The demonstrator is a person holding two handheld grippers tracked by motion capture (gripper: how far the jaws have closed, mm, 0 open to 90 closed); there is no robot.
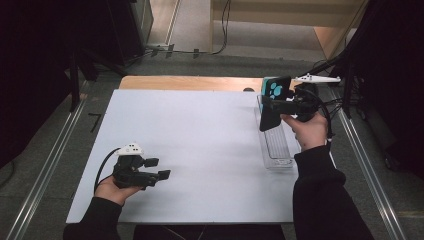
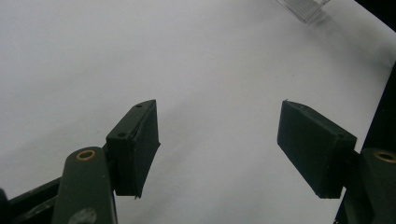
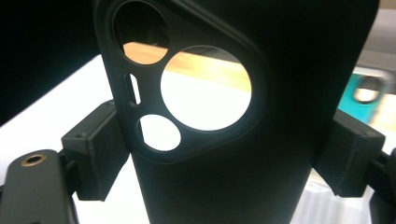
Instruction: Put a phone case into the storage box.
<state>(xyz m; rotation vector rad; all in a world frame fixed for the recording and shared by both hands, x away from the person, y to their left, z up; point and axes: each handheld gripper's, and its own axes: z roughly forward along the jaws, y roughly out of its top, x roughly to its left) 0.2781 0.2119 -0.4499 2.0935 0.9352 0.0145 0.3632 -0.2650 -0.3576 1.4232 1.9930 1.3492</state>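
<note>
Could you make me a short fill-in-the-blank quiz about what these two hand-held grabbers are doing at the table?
1. The right gripper is clamped on a black ____ with round camera holes.
2. The left gripper holds ____, its jaws standing apart over the white board.
3. The phone case is lifted above a clear plastic ____ at the board's right edge.
4. Behind the black case stands another one, coloured ____.

Missing words: phone case; nothing; tray; teal

We look for words, numbers and signs, but we find none we can read on anything here.
</note>
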